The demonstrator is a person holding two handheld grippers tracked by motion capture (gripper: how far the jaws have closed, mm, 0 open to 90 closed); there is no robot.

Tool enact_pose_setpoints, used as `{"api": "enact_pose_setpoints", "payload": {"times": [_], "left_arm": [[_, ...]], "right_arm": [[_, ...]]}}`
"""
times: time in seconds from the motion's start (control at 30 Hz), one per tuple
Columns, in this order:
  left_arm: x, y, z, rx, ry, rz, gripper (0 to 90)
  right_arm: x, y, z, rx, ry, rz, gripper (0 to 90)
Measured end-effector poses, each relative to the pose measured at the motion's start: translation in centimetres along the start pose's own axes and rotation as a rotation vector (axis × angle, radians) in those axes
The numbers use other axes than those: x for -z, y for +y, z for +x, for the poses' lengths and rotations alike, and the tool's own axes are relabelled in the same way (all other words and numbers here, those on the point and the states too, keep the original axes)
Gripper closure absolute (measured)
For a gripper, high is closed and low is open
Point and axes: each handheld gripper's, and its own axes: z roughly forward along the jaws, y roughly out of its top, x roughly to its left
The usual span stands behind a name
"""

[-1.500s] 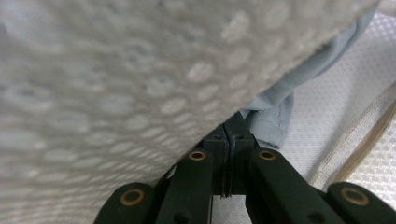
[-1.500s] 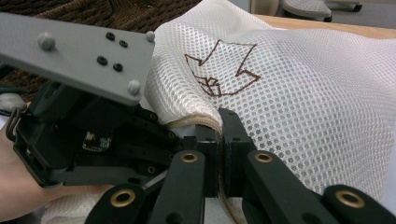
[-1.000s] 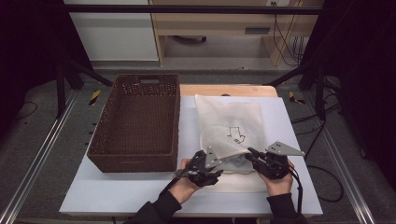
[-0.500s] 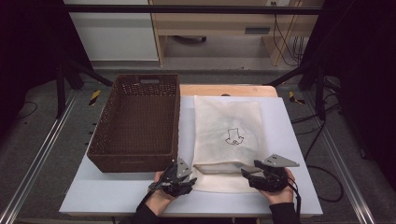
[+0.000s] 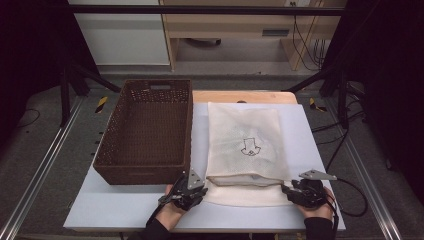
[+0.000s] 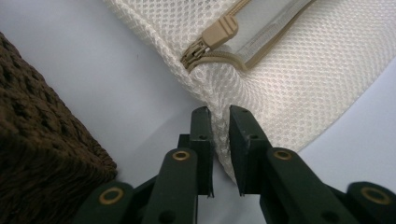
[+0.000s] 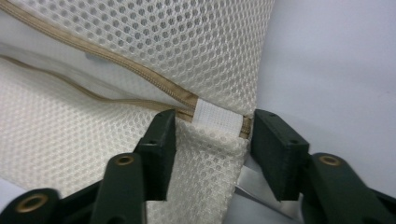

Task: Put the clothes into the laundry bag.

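A white mesh laundry bag with a small printed mark lies flat on the white table, its zippered mouth toward me. My left gripper sits at the bag's near left corner. In the left gripper view its jaws have just been closing and now pinch the mesh edge just below the tan zipper pull. My right gripper is at the near right corner. Its jaws have just been closing too, but still stand apart on either side of the zipper's white end tab.
A dark brown wicker basket stands empty to the left of the bag, its near corner close to my left gripper. The table's near edge lies just behind both hands. Cables trail off the right side of the table.
Both hands have drawn back toward the near edge and spread apart to the bag's two near corners. The bag's rumpled front has been pulled out flat.
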Motion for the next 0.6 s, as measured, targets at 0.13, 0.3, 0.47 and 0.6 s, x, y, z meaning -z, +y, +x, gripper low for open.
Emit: {"api": "enact_pose_setpoints", "payload": {"times": [0.13,0.3,0.47,0.6], "left_arm": [[0.0,-0.1,0.0,-0.001,0.011,-0.007,80.2],[0.2,-0.3,0.3,0.011,0.005,-0.024,73.9],[1.8,-0.4,0.9,0.025,-0.036,-0.103,54.0],[3.2,-0.5,1.3,0.028,-0.042,-0.139,45.6]], "right_arm": [[0.1,0.0,0.1,0.018,-0.029,0.008,58.2],[0.0,0.1,0.1,0.029,-0.043,0.014,57.8],[0.7,0.4,0.2,0.023,-0.021,-0.049,38.7],[1.8,0.8,0.5,0.014,-0.003,-0.157,27.2]]}}
